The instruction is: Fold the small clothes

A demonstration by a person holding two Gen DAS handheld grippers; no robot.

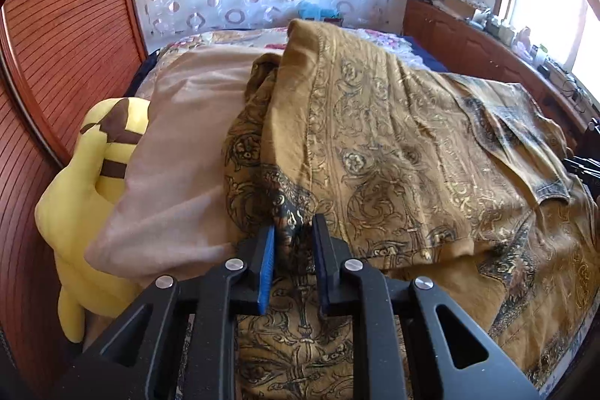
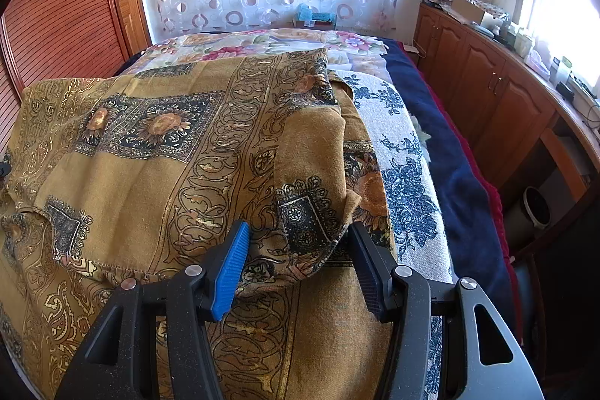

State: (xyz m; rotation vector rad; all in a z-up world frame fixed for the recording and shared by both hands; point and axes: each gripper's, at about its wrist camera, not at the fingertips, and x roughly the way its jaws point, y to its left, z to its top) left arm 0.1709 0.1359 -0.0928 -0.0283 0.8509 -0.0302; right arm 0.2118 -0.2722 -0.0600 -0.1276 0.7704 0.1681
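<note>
A mustard-gold garment with dark ornate print lies spread on the bed, one edge folded over and raised in a ridge. My left gripper has its jaws a small way apart, with a dark-printed bunch of the garment between its pads; I cannot tell if they pinch it. In the right wrist view the same garment covers the bed, and a folded flap hangs toward my right gripper. That gripper is open wide, with the flap's tip between its fingers, untouched.
A beige pillow and a yellow plush toy lie at the left by the wooden wardrobe. A white blue-flowered cover and navy blanket lie on the right. Wooden cabinets with clutter line the right wall.
</note>
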